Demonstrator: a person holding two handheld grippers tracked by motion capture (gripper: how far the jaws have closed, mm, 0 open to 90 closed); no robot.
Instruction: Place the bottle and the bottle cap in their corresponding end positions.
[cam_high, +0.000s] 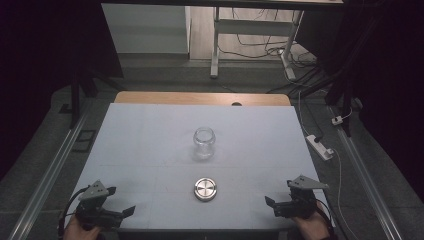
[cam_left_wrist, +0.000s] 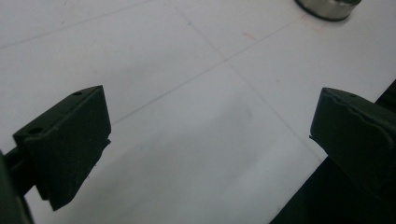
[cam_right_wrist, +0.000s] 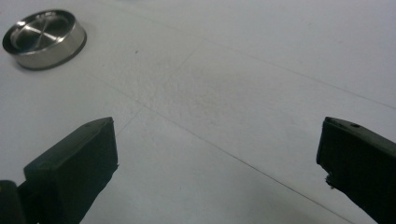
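Note:
A clear glass jar (cam_high: 204, 142) stands upright and lidless near the middle of the white table (cam_high: 150, 130). Its round metal lid (cam_high: 205, 189) lies flat in front of it, toward the near edge. The lid (cam_right_wrist: 44, 38) also sits at the top left of the right gripper view, and its rim (cam_left_wrist: 328, 8) peeks in at the top right of the left gripper view. My left gripper (cam_high: 122, 201) rests open at the near left corner, jaws wide apart over bare table. At the near right corner my right gripper (cam_high: 279, 193) is open too, holding nothing.
A wooden strip (cam_high: 202, 98) runs along the table's far edge. A white power strip (cam_high: 320, 146) with cables lies on the floor to the right. Desk legs (cam_high: 215, 45) and loose wires stand beyond the table. Metal rails (cam_high: 50, 170) flank both sides.

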